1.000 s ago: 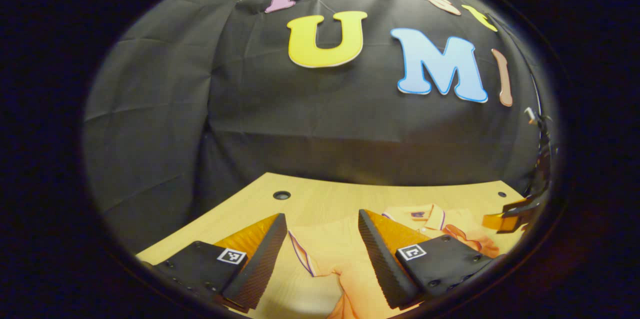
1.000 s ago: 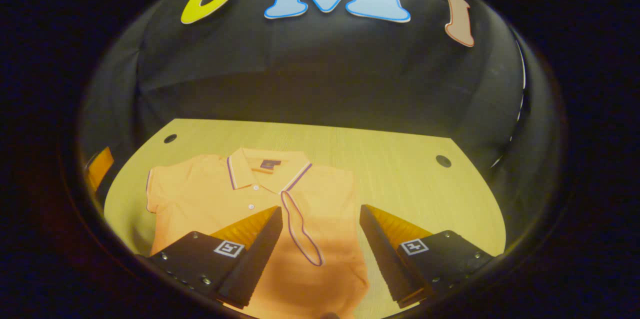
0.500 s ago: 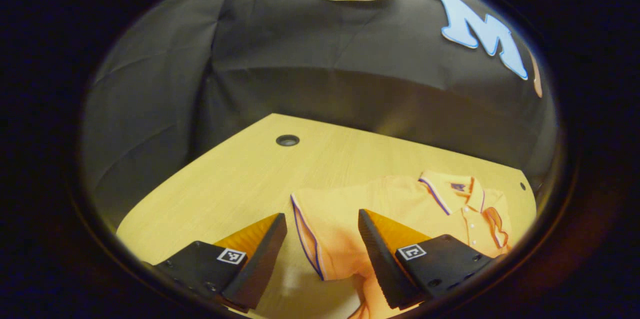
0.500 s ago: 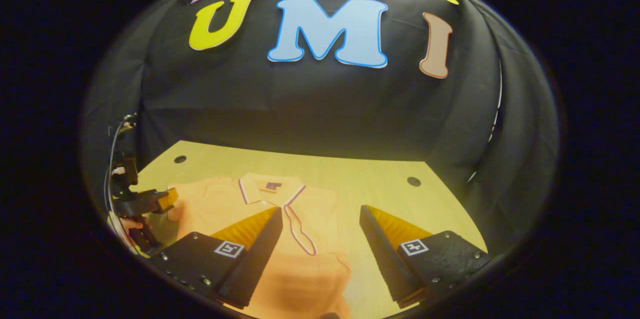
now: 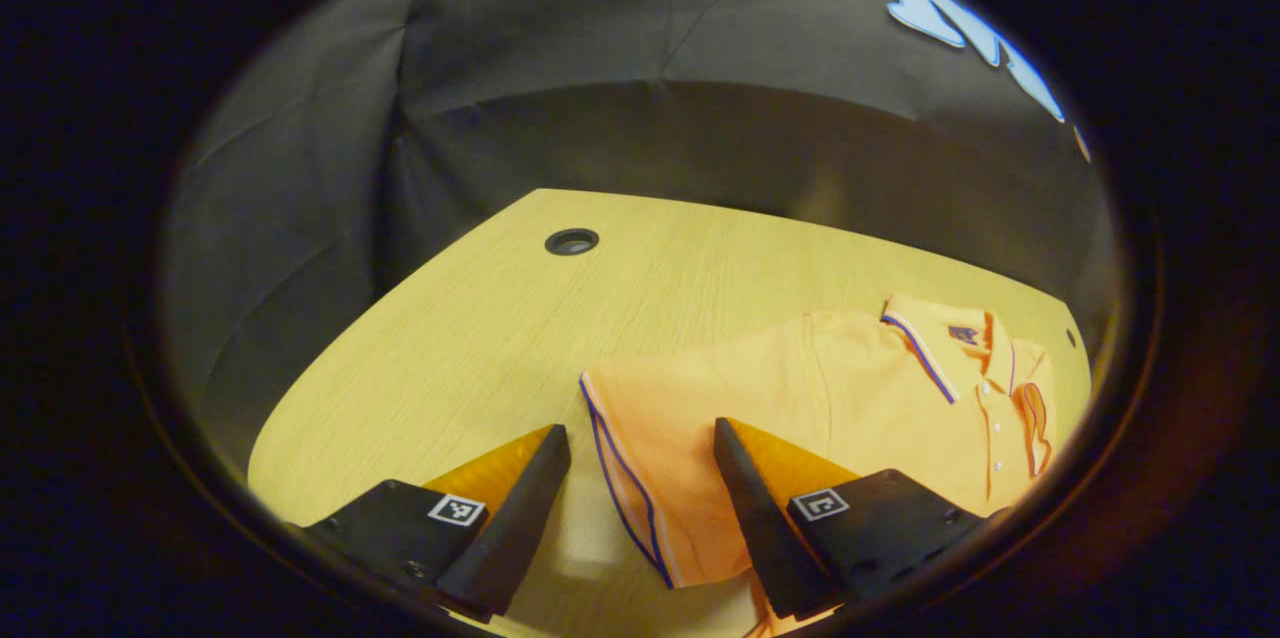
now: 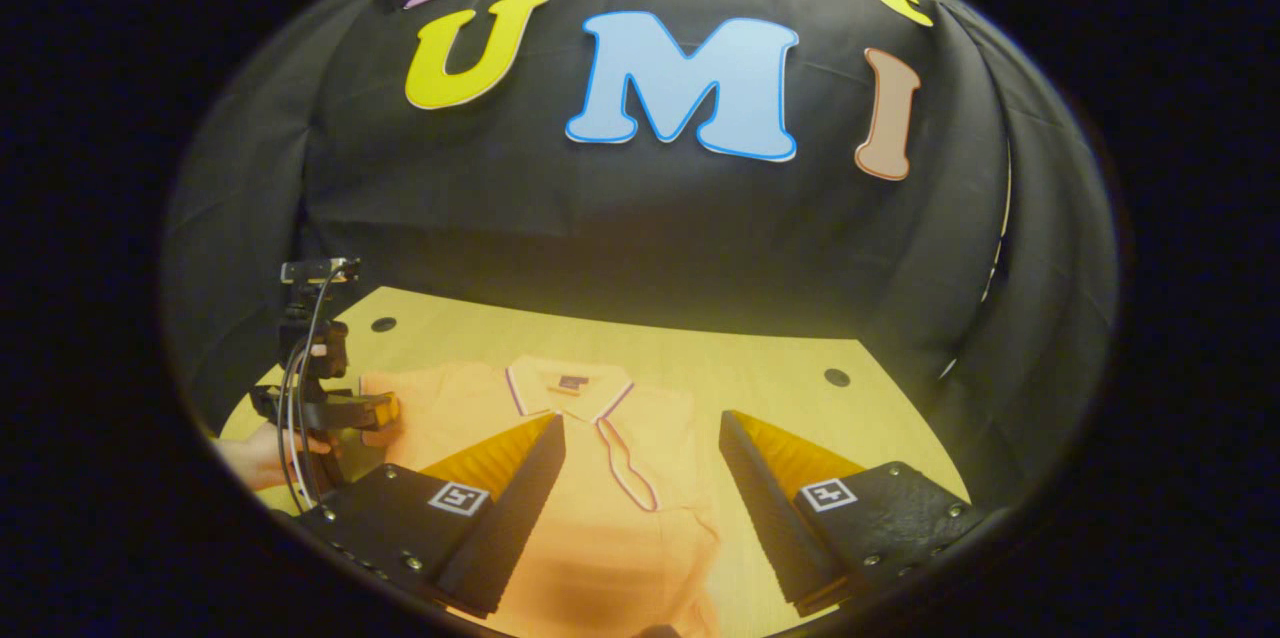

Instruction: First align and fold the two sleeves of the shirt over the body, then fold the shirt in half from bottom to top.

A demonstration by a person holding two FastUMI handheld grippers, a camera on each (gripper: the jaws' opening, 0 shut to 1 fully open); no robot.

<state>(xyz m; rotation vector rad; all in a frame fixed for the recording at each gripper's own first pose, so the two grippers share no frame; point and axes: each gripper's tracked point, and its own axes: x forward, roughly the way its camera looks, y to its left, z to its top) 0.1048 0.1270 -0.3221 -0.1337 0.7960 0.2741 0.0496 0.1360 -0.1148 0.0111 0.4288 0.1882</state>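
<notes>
Where the black cloth wall (image 6: 620, 218) drops behind it, the pale wooden tabletop (image 5: 470, 338) carries an orange shirt (image 5: 850, 408) lying flat. Left hand-held gripper (image 5: 640, 508), fingers apart, hangs over the shirt's striped sleeve (image 5: 640, 478). Right hand-held gripper (image 6: 640, 498), fingers apart, hovers above the shirt's body, its view catching a cable hole (image 6: 837, 377) beyond the shirt.
</notes>
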